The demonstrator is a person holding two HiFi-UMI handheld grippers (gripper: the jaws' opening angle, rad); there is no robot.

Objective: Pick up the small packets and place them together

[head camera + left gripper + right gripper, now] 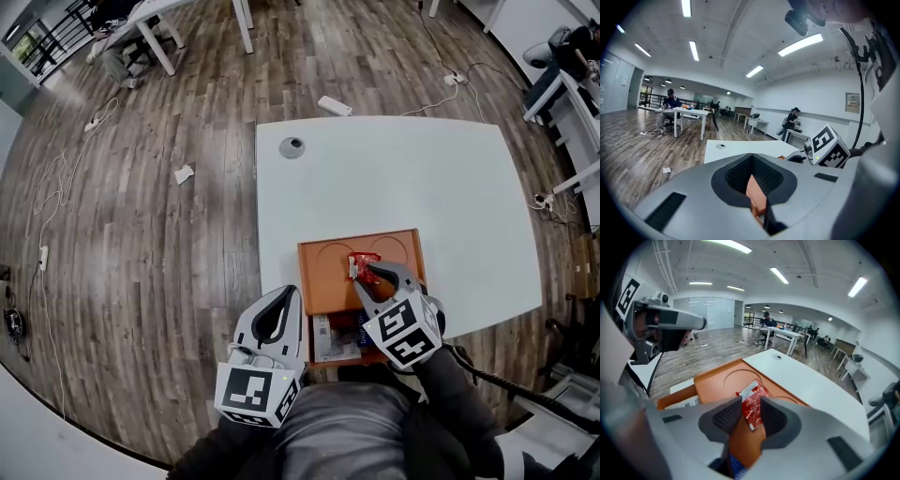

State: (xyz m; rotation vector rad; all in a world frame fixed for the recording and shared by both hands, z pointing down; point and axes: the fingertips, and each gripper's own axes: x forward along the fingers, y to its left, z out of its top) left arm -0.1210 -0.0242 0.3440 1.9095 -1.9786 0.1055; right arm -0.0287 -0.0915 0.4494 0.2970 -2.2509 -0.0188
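Right gripper: jaws narrowly parted astride the red packet, not pressing it. The packet lies flat in the orange tray, with bare floor around it. Its long axis runs roughly along the jaws, white end farthest. Left gripper: closed, empty, at the white table's near edge.

No word, brand or number legible anywhere.
- Black-and-white square code markers, no letters, on right gripper and left gripper.
- Small red foil packet between right gripper's jaws: white print, too small to read.
- White printed packet under right gripper, toward left gripper: dark print blurred.
- Framed white wall notice, far beyond left gripper, to its right: unreadable.
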